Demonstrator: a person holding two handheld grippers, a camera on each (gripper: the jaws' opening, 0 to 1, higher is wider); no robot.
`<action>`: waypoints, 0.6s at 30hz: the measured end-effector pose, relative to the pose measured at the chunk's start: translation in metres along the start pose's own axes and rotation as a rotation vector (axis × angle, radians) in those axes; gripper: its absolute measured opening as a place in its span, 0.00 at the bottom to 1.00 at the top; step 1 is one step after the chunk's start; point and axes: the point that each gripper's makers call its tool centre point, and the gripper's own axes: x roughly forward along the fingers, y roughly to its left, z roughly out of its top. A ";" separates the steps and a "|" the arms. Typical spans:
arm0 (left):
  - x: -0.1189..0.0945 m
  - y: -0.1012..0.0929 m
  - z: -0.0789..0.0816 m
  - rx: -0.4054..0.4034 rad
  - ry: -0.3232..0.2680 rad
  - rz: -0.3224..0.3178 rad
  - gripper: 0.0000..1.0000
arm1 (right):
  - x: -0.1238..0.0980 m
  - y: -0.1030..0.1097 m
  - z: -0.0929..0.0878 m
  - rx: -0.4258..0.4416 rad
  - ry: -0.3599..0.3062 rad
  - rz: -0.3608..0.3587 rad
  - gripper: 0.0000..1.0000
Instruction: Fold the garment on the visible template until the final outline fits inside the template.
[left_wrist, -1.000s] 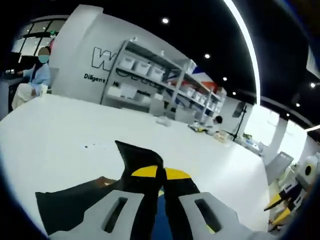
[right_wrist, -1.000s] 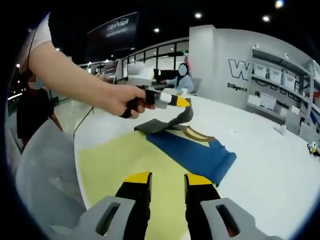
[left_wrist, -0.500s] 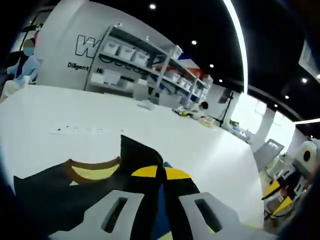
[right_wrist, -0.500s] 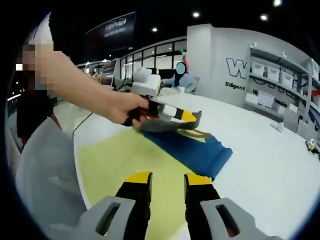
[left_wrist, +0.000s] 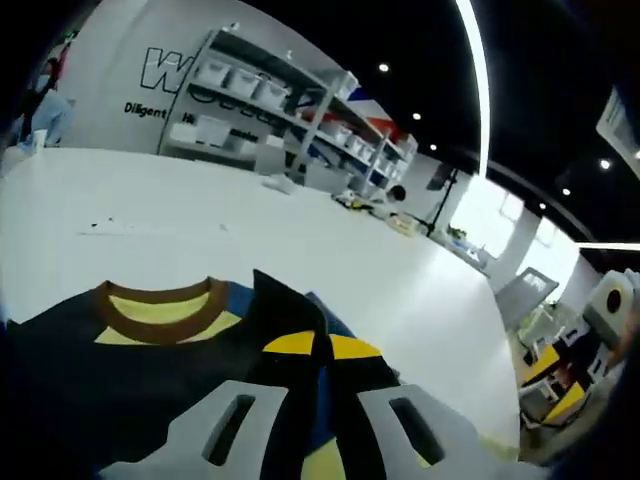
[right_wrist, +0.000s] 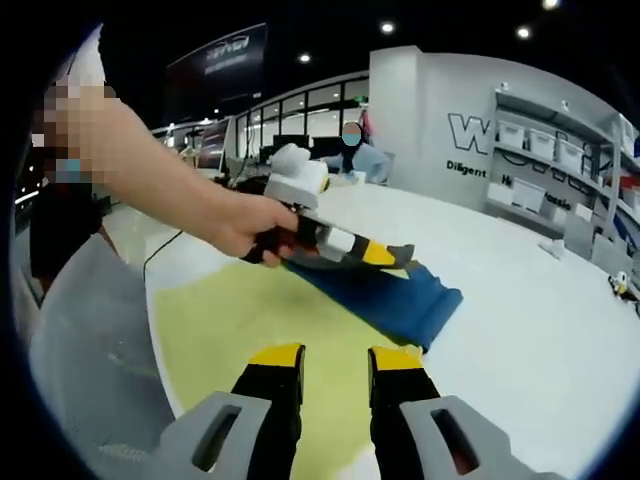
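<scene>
At the upper left of the left gripper view, shelves (left_wrist: 270, 95) carry white bins (left_wrist: 215, 72). The left gripper (left_wrist: 322, 345) is closed on the garment (right_wrist: 395, 295), which lies on the yellow template (right_wrist: 250, 320) at centre. The right gripper (right_wrist: 335, 356) has its jaws apart above the white table (left_wrist: 180, 230).

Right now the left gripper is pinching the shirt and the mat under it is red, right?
Not quite. The left gripper is pinching the shirt, but the mat under it is yellow, not red. The right gripper view shows it, with the blue and dark shirt lying across the yellow mat.
</scene>
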 end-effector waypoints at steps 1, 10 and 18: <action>0.002 -0.001 -0.003 -0.007 0.010 -0.004 0.01 | 0.000 0.000 0.000 0.001 0.001 -0.001 0.19; 0.005 0.000 -0.016 -0.008 0.060 -0.009 0.02 | 0.005 0.005 -0.001 0.003 0.008 0.003 0.19; 0.003 -0.006 -0.011 -0.013 0.046 -0.025 0.12 | 0.011 0.007 0.003 0.001 0.003 0.009 0.20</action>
